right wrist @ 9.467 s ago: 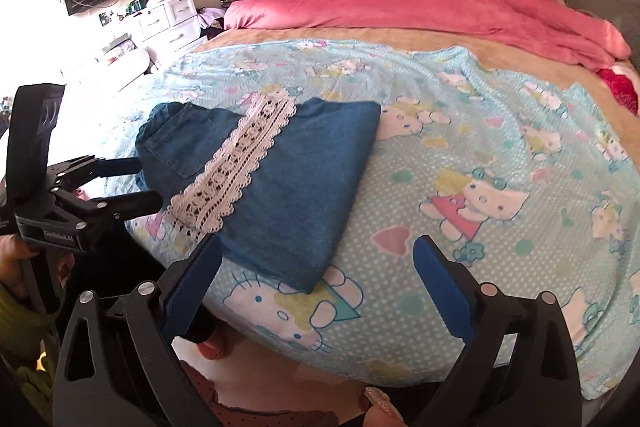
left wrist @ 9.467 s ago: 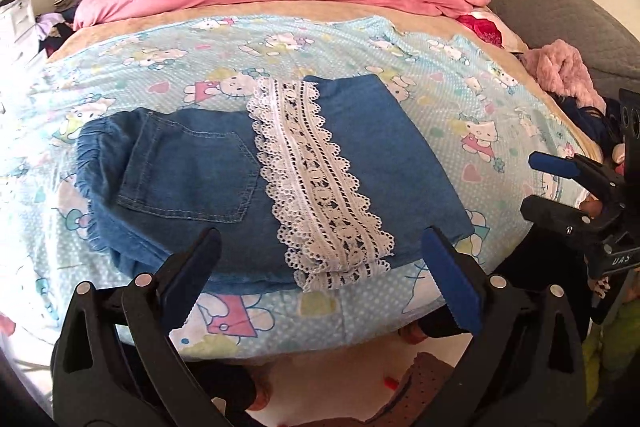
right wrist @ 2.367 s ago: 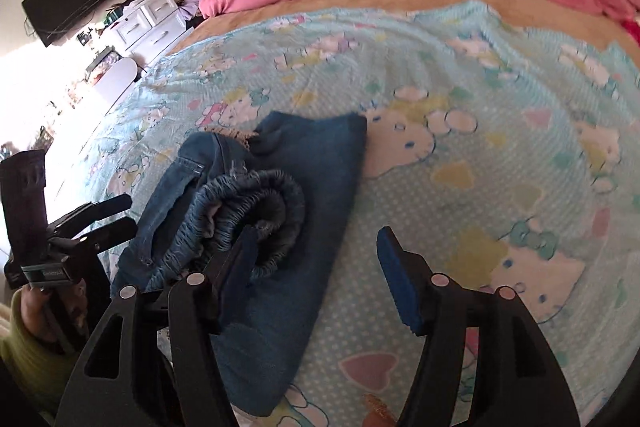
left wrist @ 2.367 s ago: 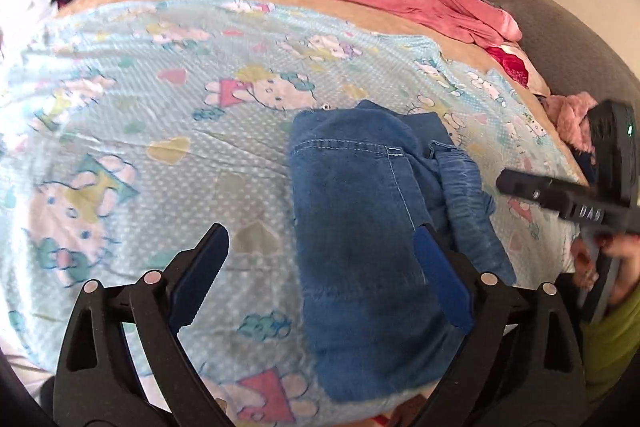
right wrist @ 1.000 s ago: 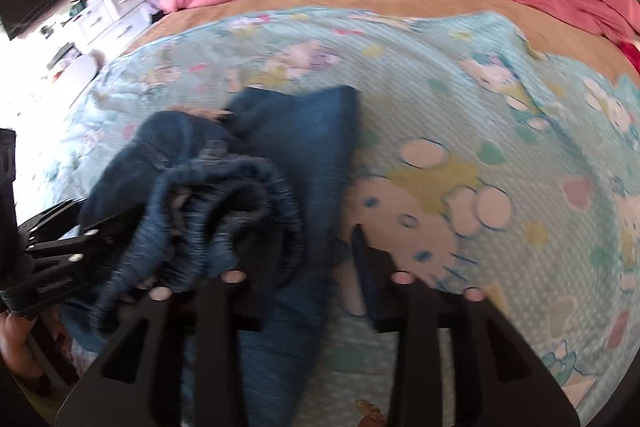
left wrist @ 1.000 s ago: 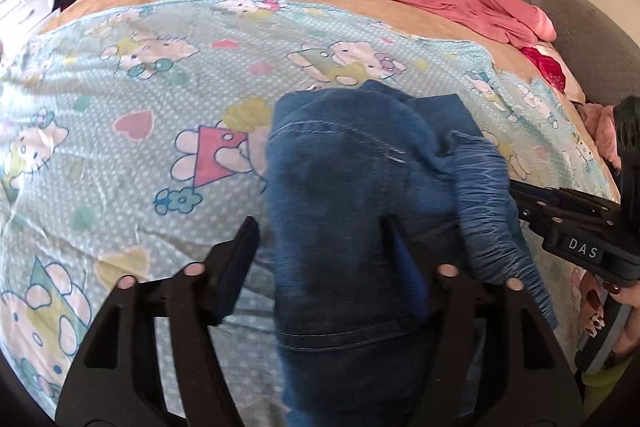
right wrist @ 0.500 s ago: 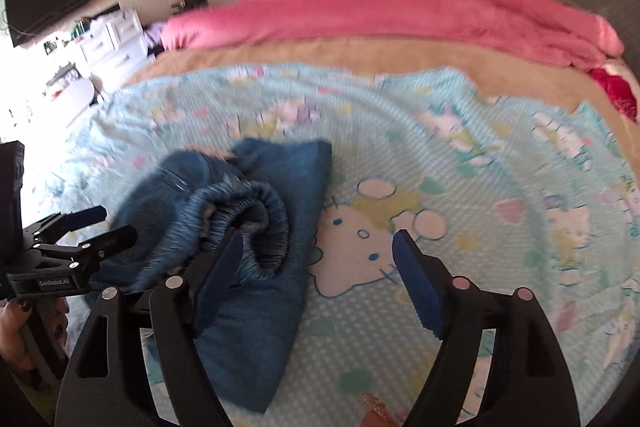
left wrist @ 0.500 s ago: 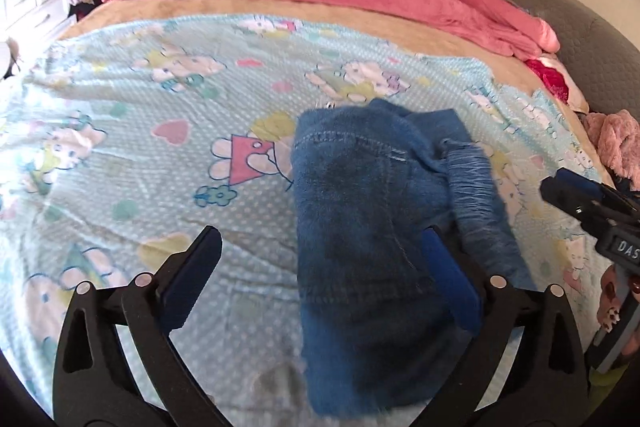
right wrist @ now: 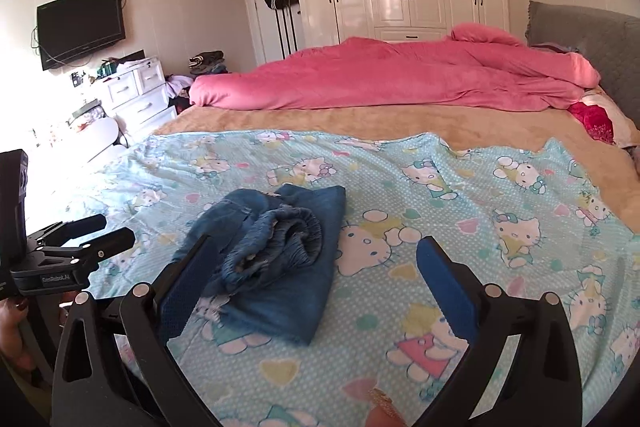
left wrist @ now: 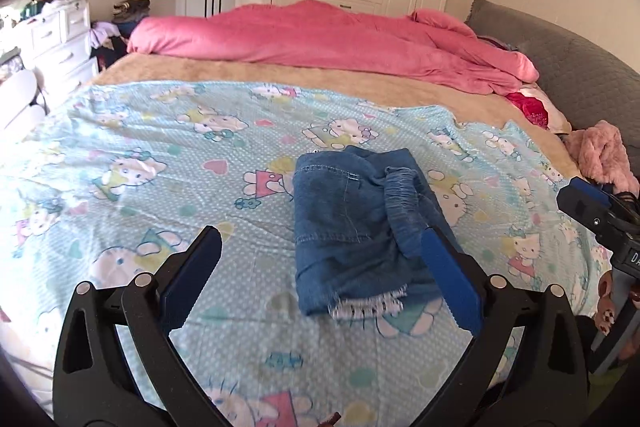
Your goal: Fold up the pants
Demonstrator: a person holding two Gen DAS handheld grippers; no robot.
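pants (left wrist: pixel 348 223) folded, long axis toward headboard wall | left claw (left wrist: pixel 320 279) apart | right claw (right wrist: pixel 308 291) apart, just opened

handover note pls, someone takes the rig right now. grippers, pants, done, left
Left gripper: open, nothing between the jaws, clear of the pants.
Right gripper: jaws have just been opening, now open, nothing held, clear of the pants too.
Pants: small folded denim bundle lying near the front edge of the cartoon sheet. The elastic waistband lies bunched on top and a strip of lace trim sticks out at the near end.
Done: folded down to a compact stack and released.
Left: probably just tidying; flatten the waistband and tuck the lace in if a neater fold is wanted.
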